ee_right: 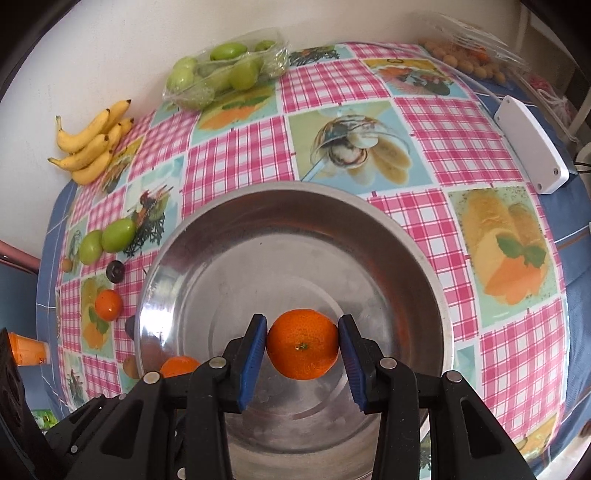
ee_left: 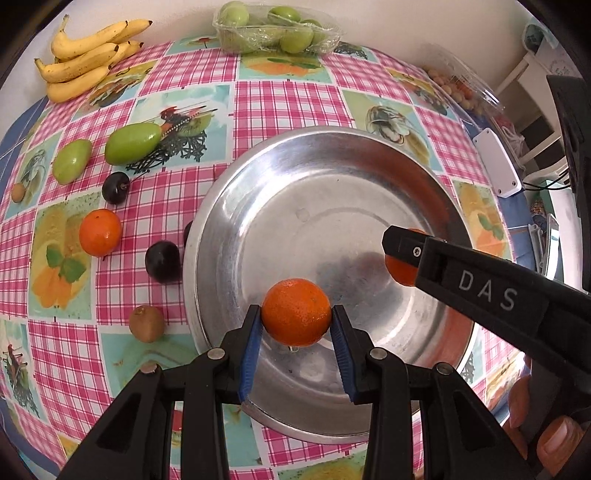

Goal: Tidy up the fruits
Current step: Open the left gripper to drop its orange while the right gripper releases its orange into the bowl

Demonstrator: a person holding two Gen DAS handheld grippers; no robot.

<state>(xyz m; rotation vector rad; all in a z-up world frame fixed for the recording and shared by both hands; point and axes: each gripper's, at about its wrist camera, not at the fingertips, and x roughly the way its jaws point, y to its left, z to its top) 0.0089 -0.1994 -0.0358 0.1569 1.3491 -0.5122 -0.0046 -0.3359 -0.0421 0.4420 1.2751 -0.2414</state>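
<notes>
My left gripper (ee_left: 296, 320) is shut on an orange tangerine (ee_left: 296, 310), its blue pads pressing both sides, just above the near part of a wide metal bowl (ee_left: 314, 206). My right gripper (ee_right: 303, 345) is shut on a second tangerine (ee_right: 303, 341) with the stem end facing up, over the bowl (ee_right: 295, 240). In the left wrist view the right gripper's black finger (ee_left: 480, 280) crosses from the right and hides most of its tangerine (ee_left: 400, 273). The left-held tangerine (ee_right: 179, 366) peeks out at the lower left of the right wrist view.
Left of the bowl lie a loose tangerine (ee_left: 100, 232), two dark plums (ee_left: 162, 261), two green fruits (ee_left: 133, 143) and a kiwi (ee_left: 146, 323). Bananas (ee_left: 85, 59) and a tray of green fruit (ee_left: 277, 26) sit by the wall. A white box (ee_left: 496, 162) lies right.
</notes>
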